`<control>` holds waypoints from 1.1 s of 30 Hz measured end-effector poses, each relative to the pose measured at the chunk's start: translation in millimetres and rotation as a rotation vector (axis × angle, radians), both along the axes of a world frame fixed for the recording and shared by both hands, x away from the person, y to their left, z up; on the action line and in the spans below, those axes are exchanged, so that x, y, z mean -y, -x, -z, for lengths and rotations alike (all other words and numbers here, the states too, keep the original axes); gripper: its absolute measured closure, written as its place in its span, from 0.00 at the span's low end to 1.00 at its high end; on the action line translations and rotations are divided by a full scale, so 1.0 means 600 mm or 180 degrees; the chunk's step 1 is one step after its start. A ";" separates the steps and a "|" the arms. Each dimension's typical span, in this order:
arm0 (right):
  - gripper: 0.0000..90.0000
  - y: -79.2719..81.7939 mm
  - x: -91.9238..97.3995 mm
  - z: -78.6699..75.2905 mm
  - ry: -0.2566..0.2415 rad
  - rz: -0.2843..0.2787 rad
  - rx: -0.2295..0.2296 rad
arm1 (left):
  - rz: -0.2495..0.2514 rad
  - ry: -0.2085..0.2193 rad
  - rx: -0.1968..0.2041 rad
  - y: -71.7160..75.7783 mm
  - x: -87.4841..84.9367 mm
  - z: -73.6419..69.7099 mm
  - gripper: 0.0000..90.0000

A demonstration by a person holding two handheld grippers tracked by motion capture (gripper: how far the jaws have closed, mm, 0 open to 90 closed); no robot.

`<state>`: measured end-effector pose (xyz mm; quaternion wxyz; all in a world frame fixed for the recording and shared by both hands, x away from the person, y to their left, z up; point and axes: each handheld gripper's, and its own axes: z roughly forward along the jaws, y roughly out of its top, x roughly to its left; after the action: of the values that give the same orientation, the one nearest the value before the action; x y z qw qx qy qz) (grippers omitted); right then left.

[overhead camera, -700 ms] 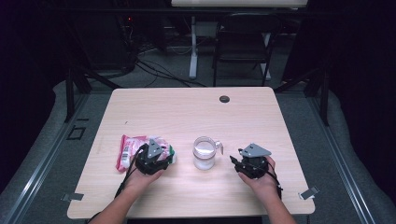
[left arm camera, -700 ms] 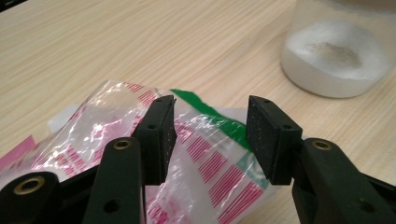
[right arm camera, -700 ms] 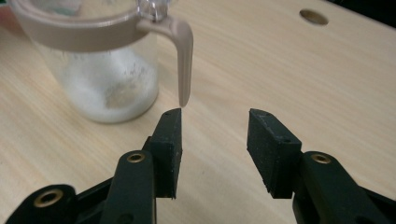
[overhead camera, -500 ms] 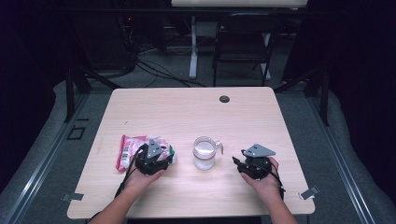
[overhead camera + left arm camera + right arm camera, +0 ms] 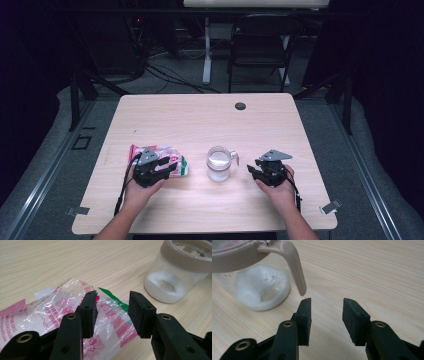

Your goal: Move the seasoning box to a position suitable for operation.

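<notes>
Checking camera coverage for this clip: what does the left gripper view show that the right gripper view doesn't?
Left gripper view: a crinkled clear plastic packet with pink print lying beneath the open left gripper. Right gripper view: the jar's beige handle hanging just ahead of the open right gripper, untouched. Both: the clear jar holding white powder, and the wooden table.

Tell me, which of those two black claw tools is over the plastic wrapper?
The left gripper: its open jaws sit over the crinkly pink-printed packet. The right gripper, also open, points at the jar's handle over bare table.
</notes>
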<state>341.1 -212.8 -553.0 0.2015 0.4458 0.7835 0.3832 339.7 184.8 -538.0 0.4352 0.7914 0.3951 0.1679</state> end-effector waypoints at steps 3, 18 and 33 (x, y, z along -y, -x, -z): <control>0.66 -0.010 -0.004 0.002 -0.0092 -0.0037 -0.0035 | -0.0018 0.0005 0.0040 0.009 -0.005 -0.001 0.65; 0.67 -0.035 -0.060 0.012 0.0007 -0.0323 -0.0039 | -0.0230 0.0188 -0.0010 0.032 -0.052 -0.001 0.66; 0.78 -0.077 -0.087 0.021 -0.0047 -0.0314 -0.0179 | -0.0389 0.0330 0.0037 0.060 -0.090 -0.002 0.64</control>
<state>387.3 -160.5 -565.6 0.1569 0.4188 0.8070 0.3857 303.6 238.5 -536.6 0.4668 0.7412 0.4483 0.1780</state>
